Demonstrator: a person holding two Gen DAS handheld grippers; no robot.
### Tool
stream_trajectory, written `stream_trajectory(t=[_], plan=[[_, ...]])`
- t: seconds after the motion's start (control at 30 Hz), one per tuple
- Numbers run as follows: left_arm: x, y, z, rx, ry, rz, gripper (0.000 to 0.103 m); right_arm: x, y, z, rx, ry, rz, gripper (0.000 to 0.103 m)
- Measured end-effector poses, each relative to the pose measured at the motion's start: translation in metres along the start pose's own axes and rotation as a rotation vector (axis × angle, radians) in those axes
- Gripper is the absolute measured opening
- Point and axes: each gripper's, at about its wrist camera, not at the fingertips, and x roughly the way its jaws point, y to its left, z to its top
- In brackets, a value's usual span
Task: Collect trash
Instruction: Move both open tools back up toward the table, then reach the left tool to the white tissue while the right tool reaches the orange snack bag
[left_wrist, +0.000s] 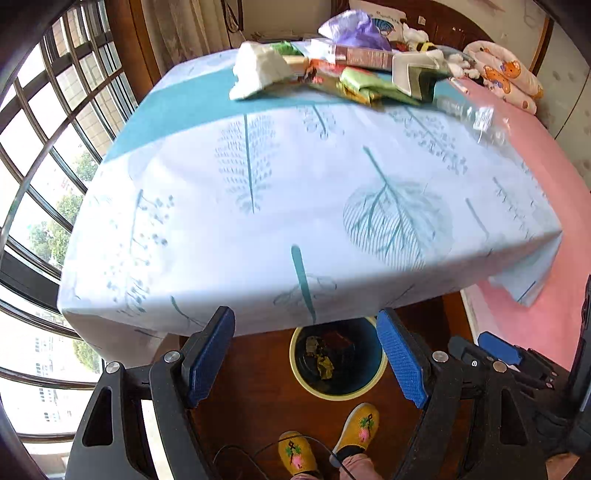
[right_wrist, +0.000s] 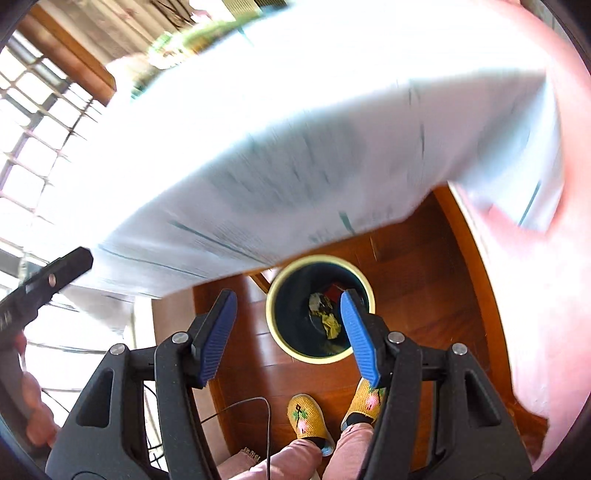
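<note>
My left tongs stand wide apart and empty: black plastic arms with steel rivets, each ending in a ribbed blue rubber pad. My right tongs are likewise spread wide, holding nothing; their right pad overlaps the rim of the bin in the right wrist view. Between and just beyond both pairs, on the floor, sits the round waste bin, cream rim, dark interior, with crumpled yellow-green scraps inside. It stands partly under the counter's near edge. Below it, yellow knitted slippers with a pink motif rest on the glossy reddish wood floor. The counter is draped in a smooth pale cloth printed with teal leaves. At its far end, well apart from the tongs, lies the trash pile: crumpled white tissue, green and brown wrappers, a clear plastic bottle. A pink bed flanks the right; a gridded window curves along the left
</note>
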Motion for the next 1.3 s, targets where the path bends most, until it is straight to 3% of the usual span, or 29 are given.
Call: stream_trajectory(t=[0.47,0.7,1.07,1.3], plan=[[-0.167,-0.016,0.111,-0.038,-0.197,0.061,0.08,-0.139,0.053,0.094,-0.167,-0.198,0.136,0.059],[-0.212,-0.012,0.138,-0.08,-0.243,0.035,0.08,-0.172,0.085,0.13,-0.262,-0.249,0.169,0.059],[-0.176,0.03,0.179,-0.17,-0.19,0.002,0.08,-0.15,0.125,0.18,-0.308,-0.234,0.152,0.059],[-0.097,0.064,0.246,-0.136,-0.114,-0.042,0.08,-0.1,0.15,0.23,-0.26,-0.212,0.062,0.059]])
